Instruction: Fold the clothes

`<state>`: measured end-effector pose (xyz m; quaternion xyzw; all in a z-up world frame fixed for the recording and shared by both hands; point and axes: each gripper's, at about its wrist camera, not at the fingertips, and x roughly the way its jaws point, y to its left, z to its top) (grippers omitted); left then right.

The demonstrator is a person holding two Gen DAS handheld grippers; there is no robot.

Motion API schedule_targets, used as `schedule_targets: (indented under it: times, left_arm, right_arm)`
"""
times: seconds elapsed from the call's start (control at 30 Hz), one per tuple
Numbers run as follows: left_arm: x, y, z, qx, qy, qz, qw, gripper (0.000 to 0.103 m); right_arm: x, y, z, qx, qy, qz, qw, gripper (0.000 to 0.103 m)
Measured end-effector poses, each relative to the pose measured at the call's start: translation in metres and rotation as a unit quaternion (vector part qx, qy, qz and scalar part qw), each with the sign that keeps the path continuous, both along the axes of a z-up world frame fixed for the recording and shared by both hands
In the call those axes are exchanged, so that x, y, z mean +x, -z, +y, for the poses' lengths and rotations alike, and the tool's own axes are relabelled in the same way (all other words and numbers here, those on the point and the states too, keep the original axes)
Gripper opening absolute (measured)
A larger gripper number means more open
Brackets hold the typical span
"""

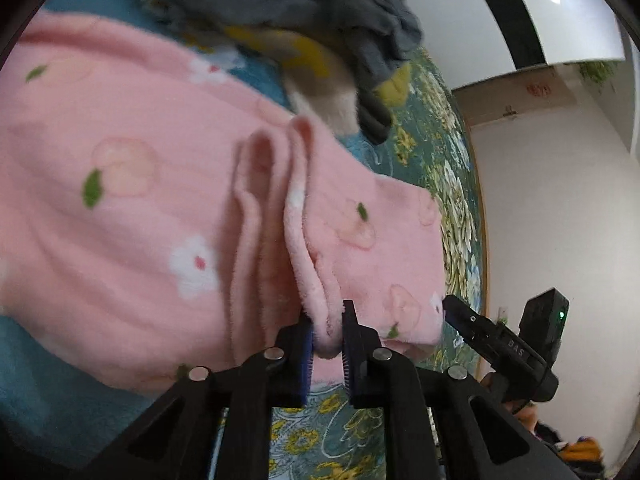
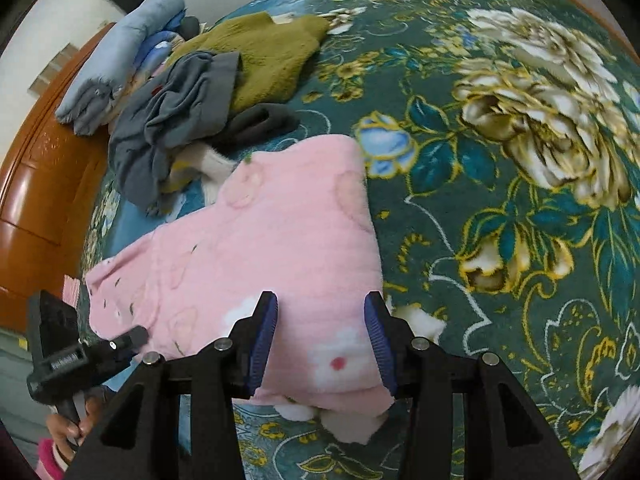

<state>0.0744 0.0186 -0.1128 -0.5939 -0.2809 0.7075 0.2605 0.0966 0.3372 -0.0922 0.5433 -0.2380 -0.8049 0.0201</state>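
A pink fleece garment (image 1: pixel 140 208) with peach and flower prints lies folded on the floral bedspread; it also shows in the right wrist view (image 2: pixel 272 248). My left gripper (image 1: pixel 329 336) is shut on a bunched fold of its edge. My right gripper (image 2: pixel 322 344) is open, its blue pads on either side of the garment's near end, which lies between them. The right gripper also shows in the left wrist view (image 1: pixel 504 344), at the garment's right corner. The left gripper shows in the right wrist view (image 2: pixel 80 352), at the left corner.
A pile of grey, olive and yellow clothes (image 2: pixel 208 100) lies behind the pink garment, also in the left wrist view (image 1: pixel 304 12). A folded light blue quilt (image 2: pixel 116 52) sits by the wooden headboard (image 2: pixel 36 184). The green floral bedspread (image 2: pixel 500 160) stretches right. A white wall (image 1: pixel 552 208) stands beyond the bed.
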Motion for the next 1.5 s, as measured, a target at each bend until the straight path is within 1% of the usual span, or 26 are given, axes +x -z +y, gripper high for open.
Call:
schedule_targets:
  times: [0.03,0.07,0.13,0.23,0.27,0.33,0.4,0.43,0.47,0.53,0.6,0.63,0.7,0.83,0.93,1.03,1.07,1.13,1.17,1.2,1.23,1.27,1.3,1.37,1.47,1.5]
  left_arm:
    - [0.002,-0.006,-0.001,-0.001,-0.002,0.013,0.9999,0.012]
    - [0.004,-0.014,-0.003,0.009,-0.006,0.027,0.9996,0.012]
    - [0.01,-0.026,-0.006,0.044,-0.005,0.037,0.9983,0.012]
    - [0.016,-0.017,-0.004,-0.007,0.012,-0.001,0.9999,0.012]
    - [0.016,-0.006,-0.004,-0.025,0.008,-0.024,0.9994,0.012]
    - [0.013,0.004,-0.007,-0.029,0.0,-0.051,0.9983,0.012]
    - [0.011,0.014,-0.009,-0.032,-0.008,-0.078,0.9964,0.015]
    - [0.01,0.018,-0.01,-0.032,-0.012,-0.088,0.9955,0.018]
    - [0.01,0.015,-0.012,-0.025,-0.013,-0.082,0.9962,0.022]
    - [0.008,0.012,-0.016,-0.014,-0.02,-0.075,0.9969,0.04]
    - [0.005,0.013,-0.022,-0.009,-0.033,-0.073,0.9968,0.051]
    - [0.003,0.015,-0.022,-0.009,-0.038,-0.073,0.9966,0.054]
    - [-0.004,0.02,-0.022,-0.017,-0.046,-0.076,0.9959,0.058]
    - [-0.011,0.03,-0.023,-0.036,-0.041,-0.08,0.9953,0.058]
    - [-0.016,0.032,-0.021,-0.029,-0.035,-0.076,0.9961,0.06]
    - [-0.022,0.039,-0.017,-0.017,-0.032,-0.081,0.9961,0.06]
    - [-0.024,0.041,-0.016,-0.012,-0.03,-0.083,0.996,0.06]
    - [-0.023,0.04,-0.011,-0.001,-0.017,-0.08,0.9967,0.057]
    - [-0.024,0.038,-0.004,-0.009,-0.012,-0.072,0.9973,0.053]
    - [-0.023,0.036,-0.001,-0.02,-0.006,-0.061,0.9979,0.029]
    - [-0.022,0.033,0.001,-0.03,-0.001,-0.052,0.9982,0.02]
    - [-0.021,0.03,0.001,-0.032,0.003,-0.044,0.9985,0.018]
    - [-0.022,0.019,-0.001,-0.034,0.01,-0.024,0.9991,0.016]
    - [-0.024,-0.003,-0.006,-0.038,0.025,0.016,0.9988,0.015]
    - [-0.027,-0.036,-0.014,-0.045,0.047,0.075,0.995,0.015]
    - [-0.028,-0.048,-0.018,-0.056,0.055,0.094,0.9925,0.015]
  right_arm:
    - [0.001,0.001,0.001,-0.001,0.001,0.0,1.0,0.046]
    - [0.002,0.001,0.002,-0.002,0.002,-0.001,1.0,0.046]
    - [0.003,-0.001,0.003,-0.005,0.005,0.004,1.0,0.046]
    - [0.003,-0.007,0.004,-0.01,0.006,0.014,1.0,0.046]
    - [0.002,-0.008,0.005,-0.014,0.007,0.015,1.0,0.046]
    - [-0.001,-0.006,0.003,-0.03,0.006,0.01,0.999,0.046]
    - [-0.003,-0.002,-0.003,-0.033,-0.005,0.003,0.999,0.046]
    - [-0.004,0.002,-0.007,-0.024,-0.013,-0.007,1.0,0.046]
    - [-0.005,0.007,-0.01,-0.014,-0.021,-0.016,1.0,0.046]
    - [-0.006,0.02,-0.011,-0.008,-0.022,-0.033,0.999,0.046]
    - [-0.006,0.032,-0.009,-0.009,-0.019,-0.047,0.999,0.047]
    - [-0.007,0.033,-0.009,-0.007,-0.02,-0.046,0.999,0.047]
    - [-0.007,0.033,-0.01,-0.004,-0.022,-0.045,0.999,0.047]
    - [-0.008,0.029,-0.008,-0.003,-0.022,-0.041,0.999,0.046]
    - [-0.005,0.012,0.003,-0.026,0.007,-0.02,0.999,0.046]
    - [-0.005,-0.004,0.014,-0.052,0.033,0.005,0.998,0.046]
    - [-0.006,-0.005,0.014,-0.052,0.034,0.006,0.998,0.046]
    - [-0.008,-0.008,0.014,-0.052,0.036,0.009,0.998,0.046]
    - [-0.008,-0.008,0.013,-0.052,0.037,0.008,0.998,0.046]
    - [-0.008,-0.005,0.01,-0.053,0.036,0.004,0.998,0.046]
    - [-0.008,-0.003,0.007,-0.054,0.036,-0.001,0.998,0.046]
    - [-0.008,0.0,0.006,-0.056,0.035,-0.006,0.998,0.046]
    - [-0.008,0.003,0.004,-0.059,0.034,-0.011,0.998,0.046]
    - [-0.006,0.001,-0.001,-0.06,0.028,-0.007,0.998,0.046]
    - [-0.006,-0.012,-0.014,-0.049,-0.003,0.028,0.998,0.046]
    - [-0.006,-0.018,-0.019,-0.044,-0.017,0.043,0.998,0.046]
